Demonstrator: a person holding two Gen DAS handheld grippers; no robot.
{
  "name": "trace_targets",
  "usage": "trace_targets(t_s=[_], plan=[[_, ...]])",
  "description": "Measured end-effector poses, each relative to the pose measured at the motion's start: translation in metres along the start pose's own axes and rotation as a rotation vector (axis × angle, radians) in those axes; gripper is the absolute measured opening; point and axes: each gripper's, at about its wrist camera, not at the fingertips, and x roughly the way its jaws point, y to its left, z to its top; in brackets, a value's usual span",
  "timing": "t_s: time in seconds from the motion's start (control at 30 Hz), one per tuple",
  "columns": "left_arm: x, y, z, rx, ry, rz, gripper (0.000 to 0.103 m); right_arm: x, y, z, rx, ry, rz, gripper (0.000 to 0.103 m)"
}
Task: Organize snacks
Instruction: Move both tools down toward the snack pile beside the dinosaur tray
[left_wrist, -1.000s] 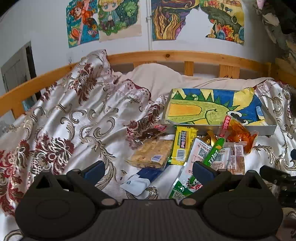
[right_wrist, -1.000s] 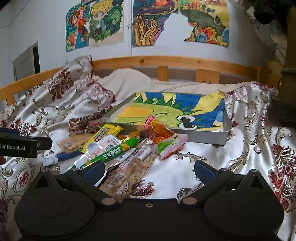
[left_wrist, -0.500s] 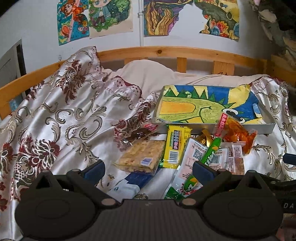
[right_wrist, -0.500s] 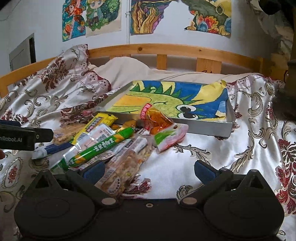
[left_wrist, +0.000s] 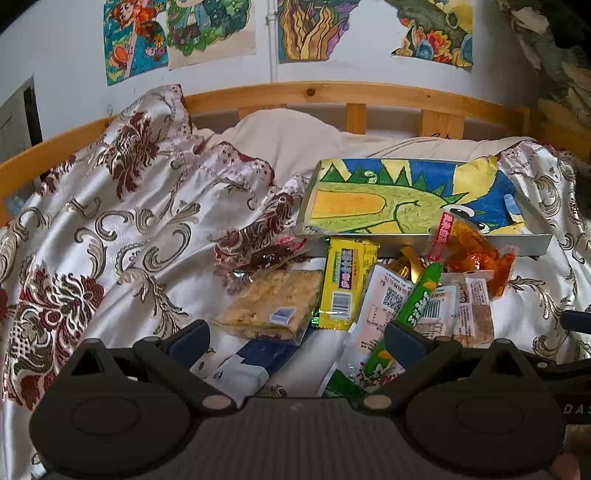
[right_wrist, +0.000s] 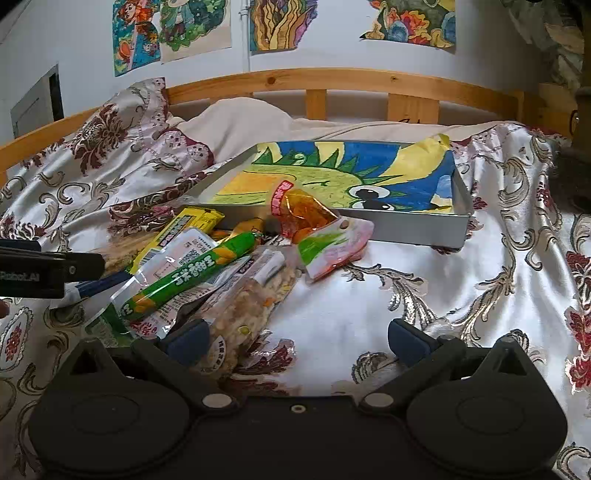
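**Both grippers spread wide over a heap of snacks on the bed**

The left gripper hovers with its blue-padded fingers far apart and nothing between them; the right gripper is likewise wide open and empty, its left pad just beside a clear bag of mixed puffed grains; the snacks lie in a loose pile on the satin bedspread with maroon and gold scrolls, just in front of a shallow grey tray lined with a green-and-blue crocodile drawing; a long green corn-sausage stick rests across white sachets, and a crinkled orange packet with a red tab leans against the tray's near wall.

Only the left wrist view shows the flat clear pack of golden crisp-rice squares, the barcode face of the yellow wrapper and the blue-and-white pouch under the gripper; only the right wrist view shows the pink-and-green pouch on the pile's right edge, the open stretch of bedspread to the right of the heap, and the black body of the left gripper entering from the left.
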Motion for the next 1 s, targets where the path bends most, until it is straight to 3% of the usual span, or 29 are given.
trace_targets(t_s=[0.6, 1.0], plan=[[0.009, 0.004, -0.004, -0.009, 0.038, -0.004, 0.102, 0.001, 0.016, -0.003, -0.072, 0.035, 0.083, 0.102], [0.025, -0.009, 0.003, 0.089, 0.034, -0.124, 0.102, 0.011, 0.027, 0.003, -0.031, 0.063, 0.154, 0.088]])
